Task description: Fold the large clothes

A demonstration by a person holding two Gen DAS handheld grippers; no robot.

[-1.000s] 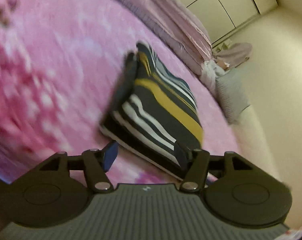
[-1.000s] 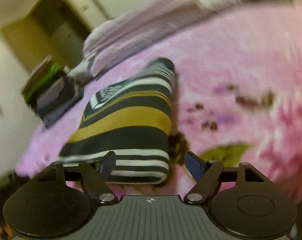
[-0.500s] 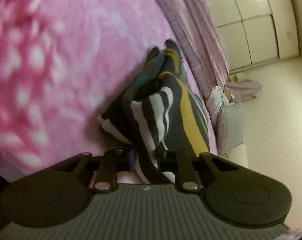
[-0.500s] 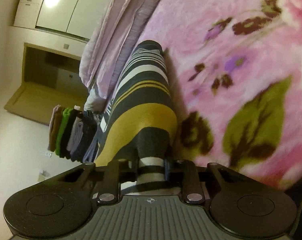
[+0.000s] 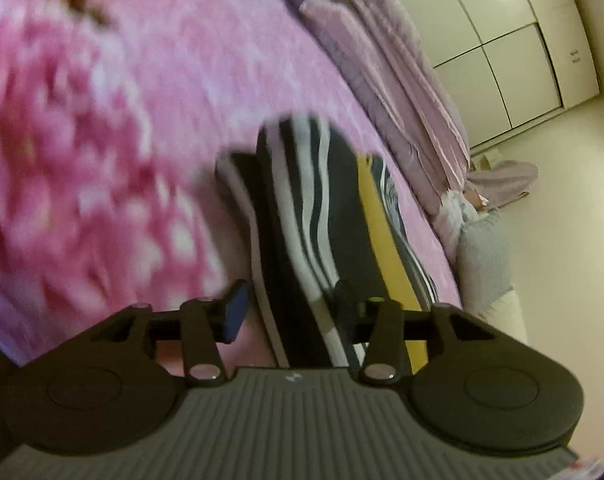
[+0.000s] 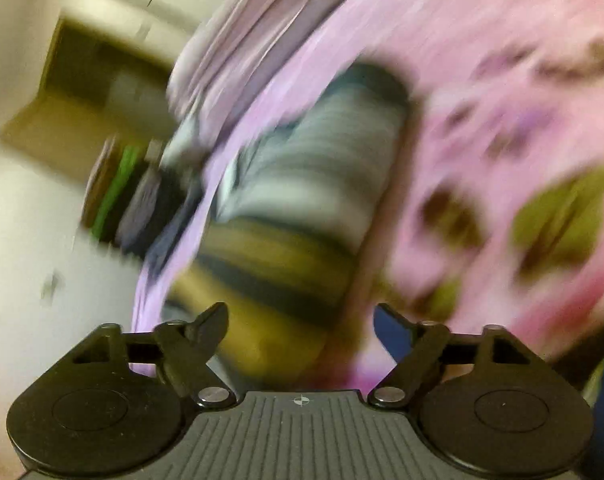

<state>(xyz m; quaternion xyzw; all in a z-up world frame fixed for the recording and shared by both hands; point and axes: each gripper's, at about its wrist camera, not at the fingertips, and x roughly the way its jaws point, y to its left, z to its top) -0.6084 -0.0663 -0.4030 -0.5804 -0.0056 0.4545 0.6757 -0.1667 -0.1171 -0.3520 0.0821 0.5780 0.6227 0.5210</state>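
A folded garment [image 5: 326, 216] with navy, white and yellow stripes lies on the pink floral blanket [image 5: 101, 140]. In the left wrist view its near end sits between the fingers of my left gripper [image 5: 289, 308]. The jaws are opening, and a strip of pink shows between the blue left pad [image 5: 235, 312] and the cloth. The right wrist view is blurred. There the striped garment [image 6: 302, 200] reaches down between the fingers of my right gripper [image 6: 299, 316], whose jaws are opening wide and stand clear of the cloth.
A rolled lilac quilt [image 5: 402, 100] runs along the far side of the bed, with pale wardrobe doors [image 5: 522, 40] behind it. A grey cushion [image 5: 482, 256] lies past the bed's edge. A stack of folded clothes [image 6: 141, 200] stands off the bed at the left.
Half a second ago both grippers were shut on the garment's near end and held it bunched up. Both have let go and opened, and the garment lies flatter on the blanket.
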